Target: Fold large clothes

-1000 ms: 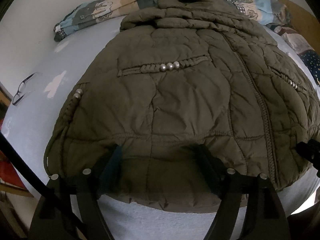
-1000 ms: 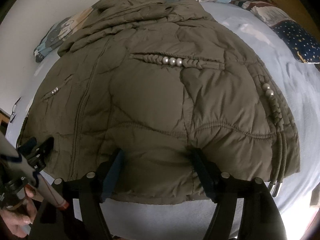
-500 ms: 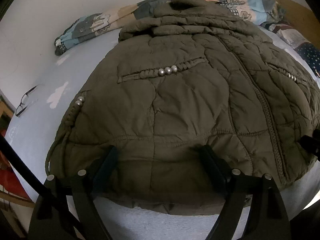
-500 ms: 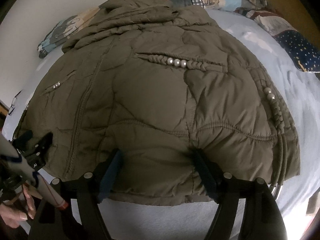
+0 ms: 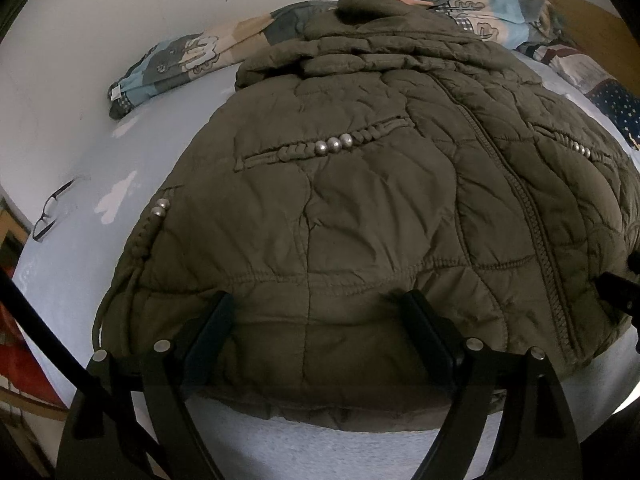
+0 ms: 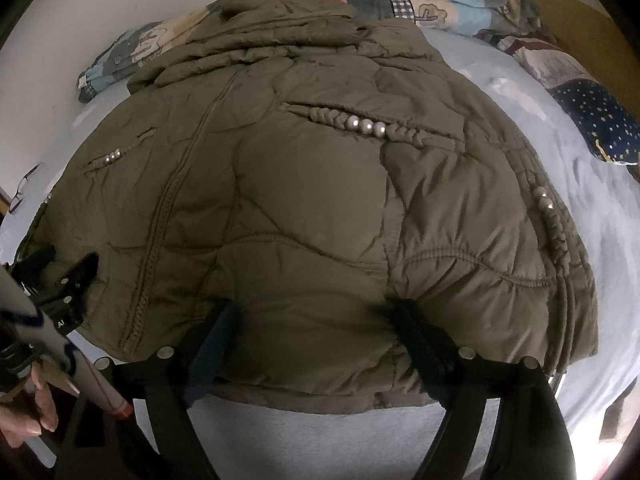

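Observation:
An olive quilted jacket [image 5: 360,208] lies spread front-up on a pale blue bed sheet [image 5: 80,184], its zip closed and its hood at the far end. My left gripper [image 5: 318,304] sits over the near hem on the jacket's left half. Its fingers stand wide with the puffy hem between them, not pinched. My right gripper [image 6: 316,308] sits over the hem of the right half. Its jaws are opening, fabric lies between them, and the pads do not squeeze it. The left gripper [image 6: 68,280] and a hand [image 6: 28,412] show at that view's left edge.
A patchwork quilt [image 5: 180,56] is bunched along the white wall behind the hood. Glasses [image 5: 52,212] lie on the sheet at the left. A dark star-print pillow [image 6: 600,124] and a wooden headboard [image 6: 592,20] are at the right. The bed's near edge runs below the hem.
Both pairs of fingers have spread wider over the hem, and the bunched fabric between them has relaxed. The jacket itself has stayed in place.

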